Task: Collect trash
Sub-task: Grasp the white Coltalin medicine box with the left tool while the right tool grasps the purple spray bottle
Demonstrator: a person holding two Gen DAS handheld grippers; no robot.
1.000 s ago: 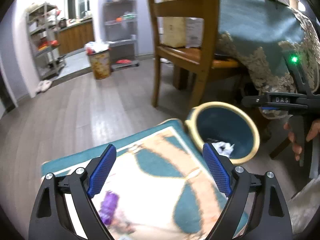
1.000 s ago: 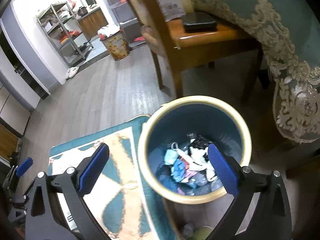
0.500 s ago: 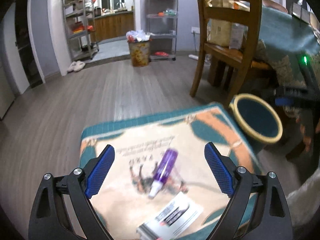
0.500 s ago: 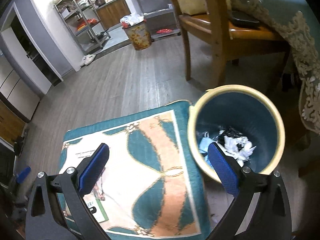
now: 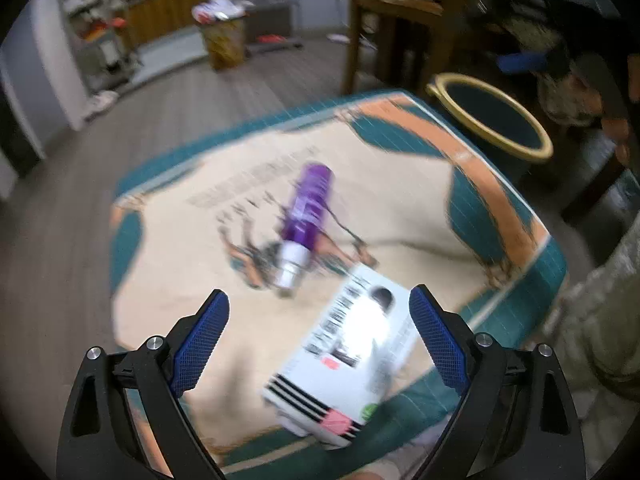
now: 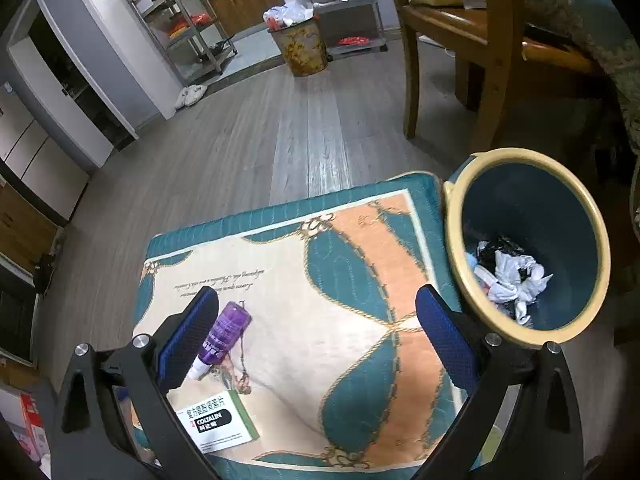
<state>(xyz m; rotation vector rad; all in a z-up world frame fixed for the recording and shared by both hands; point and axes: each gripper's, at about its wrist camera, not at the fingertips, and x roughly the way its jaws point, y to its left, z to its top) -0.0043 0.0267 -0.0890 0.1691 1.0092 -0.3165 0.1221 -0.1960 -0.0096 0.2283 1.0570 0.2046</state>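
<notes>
A purple bottle [image 5: 306, 210] with a white cap lies on a patterned rug [image 5: 400, 184], and a white box [image 5: 352, 356] lies just in front of it. My left gripper [image 5: 318, 324] hovers open above the box, its blue pads wide apart. In the right wrist view the same bottle [image 6: 224, 334] and box [image 6: 218, 424] lie at lower left, partly behind a finger. My right gripper [image 6: 316, 330] stands open over the rug with nothing in it. A teal bin with a cream rim [image 6: 592, 240] beside the rug holds crumpled trash [image 6: 512, 280].
A wooden chair [image 6: 444, 36] and a table draped in a teal cloth [image 6: 608, 20] stand behind the bin [image 5: 532, 136]. A second full bin [image 6: 300, 46] and metal shelves [image 6: 180, 24] are far back. Wooden floor [image 6: 248, 132] surrounds the rug [image 6: 360, 264]. A person's sleeve [image 5: 600, 320] is at the right.
My left gripper has swung down and closer over the rug, bringing the bottle and box under it. My right gripper has pulled back from over the bin to the rug.
</notes>
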